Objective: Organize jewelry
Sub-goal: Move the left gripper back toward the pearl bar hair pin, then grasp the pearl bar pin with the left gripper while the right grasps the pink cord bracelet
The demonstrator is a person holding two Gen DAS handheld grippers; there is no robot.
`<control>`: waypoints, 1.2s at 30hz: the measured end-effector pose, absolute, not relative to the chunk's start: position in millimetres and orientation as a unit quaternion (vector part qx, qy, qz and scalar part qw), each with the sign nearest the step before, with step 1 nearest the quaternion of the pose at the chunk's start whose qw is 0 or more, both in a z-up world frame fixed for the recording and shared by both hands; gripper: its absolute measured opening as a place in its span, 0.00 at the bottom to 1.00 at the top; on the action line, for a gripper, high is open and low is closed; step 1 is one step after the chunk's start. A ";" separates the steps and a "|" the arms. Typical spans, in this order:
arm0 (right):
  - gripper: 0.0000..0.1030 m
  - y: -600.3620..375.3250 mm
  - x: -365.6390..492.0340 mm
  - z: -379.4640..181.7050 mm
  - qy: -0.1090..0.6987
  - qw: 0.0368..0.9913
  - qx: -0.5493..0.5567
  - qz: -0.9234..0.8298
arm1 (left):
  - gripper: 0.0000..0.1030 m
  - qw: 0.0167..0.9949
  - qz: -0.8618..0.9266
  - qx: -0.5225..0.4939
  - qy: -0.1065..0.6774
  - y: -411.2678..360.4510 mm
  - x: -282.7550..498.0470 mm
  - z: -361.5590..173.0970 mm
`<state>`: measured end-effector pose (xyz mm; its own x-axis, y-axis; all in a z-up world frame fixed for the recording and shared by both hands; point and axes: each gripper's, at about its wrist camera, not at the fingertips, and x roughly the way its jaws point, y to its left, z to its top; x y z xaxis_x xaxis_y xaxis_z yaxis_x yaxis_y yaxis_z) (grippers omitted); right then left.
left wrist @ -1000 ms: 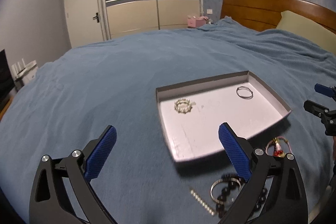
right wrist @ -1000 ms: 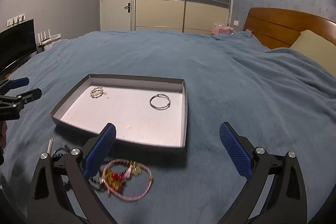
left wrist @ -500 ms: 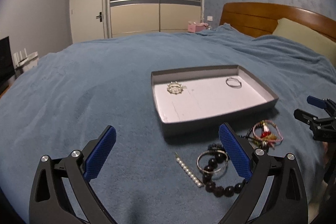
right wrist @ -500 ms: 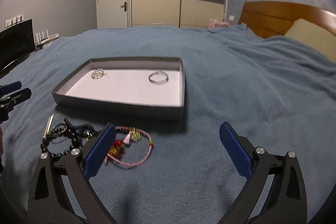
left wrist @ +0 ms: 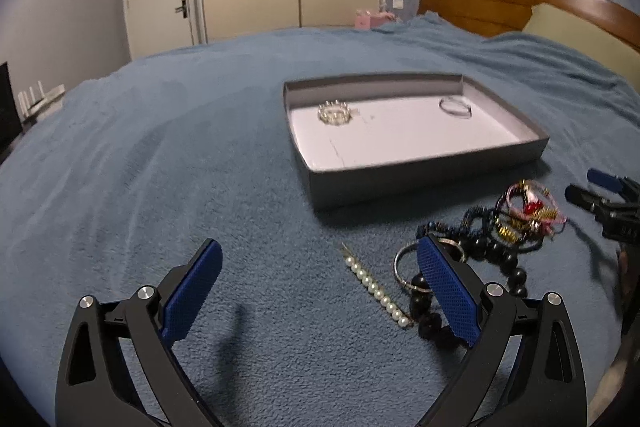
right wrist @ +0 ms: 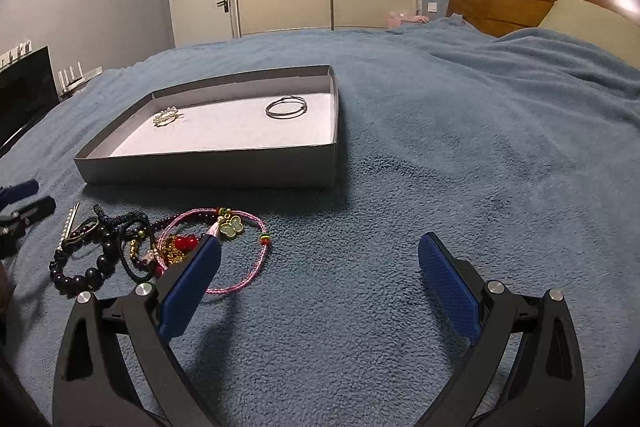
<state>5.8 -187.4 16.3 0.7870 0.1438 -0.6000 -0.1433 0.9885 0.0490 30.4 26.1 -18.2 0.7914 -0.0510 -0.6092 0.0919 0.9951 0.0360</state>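
Blue blanket [right wrist: 440, 167] carries a grey tray [right wrist: 208, 167] holding a beaded ring [left wrist: 334, 113] and a thin silver bangle [right wrist: 286, 107]. Just in front of it lies a tangle of bracelets [right wrist: 132, 247] beside a pearl strip [left wrist: 376, 287]. Left gripper [left wrist: 320, 287] and right gripper [right wrist: 320, 279] both hover spread wide, holding nothing

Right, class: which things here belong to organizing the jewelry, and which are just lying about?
Job:
grey tray
pearl bracelet
silver bangle
pearl hairpin
black bead bracelet
pink cord bracelet

Lying about:
pillow
pink box
blue blanket
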 end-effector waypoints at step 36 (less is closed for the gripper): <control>0.76 -172.8 3.1 15.3 0.320 0.942 -0.019 0.096 | 0.22 0.919 -0.091 0.072 0.376 7.7 39.6 -45.7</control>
